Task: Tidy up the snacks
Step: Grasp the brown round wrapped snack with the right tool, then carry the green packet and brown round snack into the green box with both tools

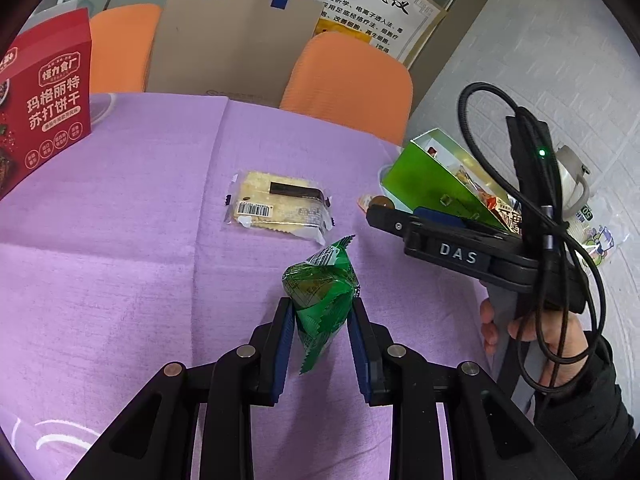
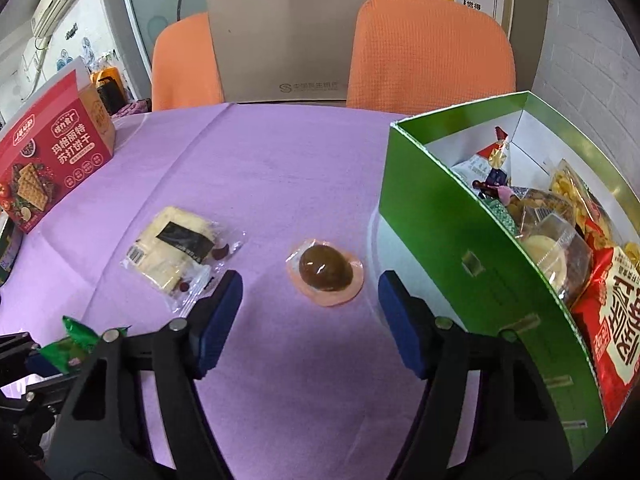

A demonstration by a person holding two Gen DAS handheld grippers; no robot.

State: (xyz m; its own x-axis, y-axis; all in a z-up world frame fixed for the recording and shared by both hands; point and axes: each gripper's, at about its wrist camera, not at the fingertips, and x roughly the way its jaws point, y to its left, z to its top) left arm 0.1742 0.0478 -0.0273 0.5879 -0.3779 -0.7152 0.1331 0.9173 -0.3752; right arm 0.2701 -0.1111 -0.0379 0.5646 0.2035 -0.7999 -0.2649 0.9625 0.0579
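Lower centre of left-wrist frame: left gripper point(image 1: 320, 340) fingers pinch green snack packet point(image 1: 320, 292), light, crinkly; centre of right-wrist frame, right gripper point(image 2: 310, 320) fingers spread, nothing between them, sealed egg point(image 2: 326, 269) lies ahead on the desk point(image 2: 280, 168); slippery, likely soft, take across its middle.

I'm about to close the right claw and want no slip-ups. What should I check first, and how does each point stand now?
1. Left claw shut on the green snack packet: ok.
2. Right claw open: ok.
3. Packaged brown egg between the right claw's fingers: not ok, it lies ahead of the tips.
4. Cracker packet clear of the egg: ok.
5. Green box has room: cannot tell.
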